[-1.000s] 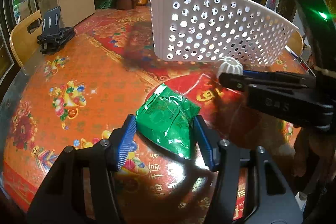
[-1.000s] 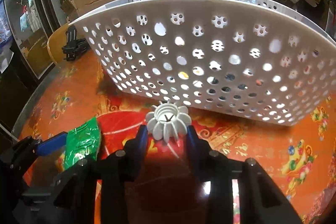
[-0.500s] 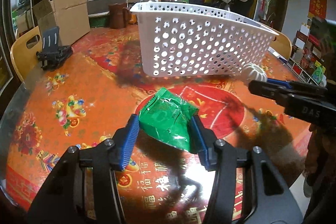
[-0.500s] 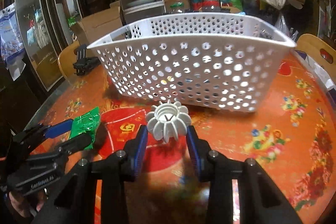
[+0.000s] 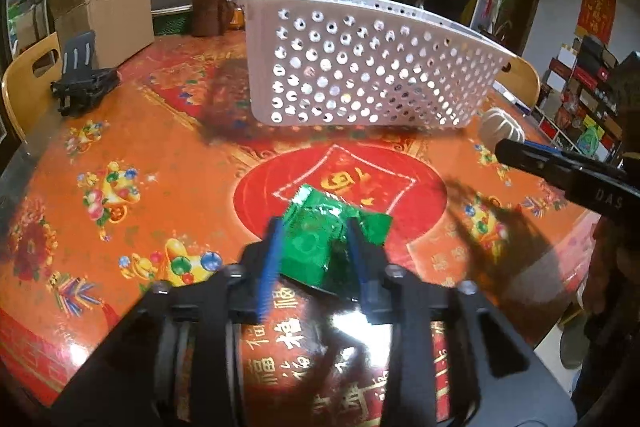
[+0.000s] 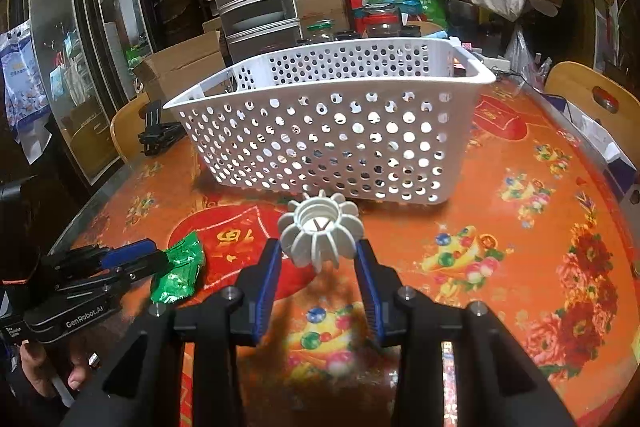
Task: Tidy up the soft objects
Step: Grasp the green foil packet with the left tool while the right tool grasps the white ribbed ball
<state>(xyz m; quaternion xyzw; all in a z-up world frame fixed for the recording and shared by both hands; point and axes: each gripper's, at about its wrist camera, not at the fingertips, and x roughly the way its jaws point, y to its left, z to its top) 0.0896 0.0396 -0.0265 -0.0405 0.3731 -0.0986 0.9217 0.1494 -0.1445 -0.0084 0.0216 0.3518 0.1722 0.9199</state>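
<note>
The left gripper [image 5: 316, 247] is clamped on a green foil packet [image 5: 320, 239], its blue-padded fingers [image 5: 269, 267] pressing both sides. The packet is held above the orange patterned tablecloth [image 5: 132, 163]. Ahead of the claw stands a white perforated basket [image 5: 360, 75]. To the right of the claw, the right gripper [image 5: 500, 143] grips a white ribbed object [image 5: 500, 125]. Far left of the claw lies a black stand [image 5: 82, 79].

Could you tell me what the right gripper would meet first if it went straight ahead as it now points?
Probably the near wall of the white basket, straight beyond the ribbed white ball that the right gripper holds; depth is uncertain.
</note>
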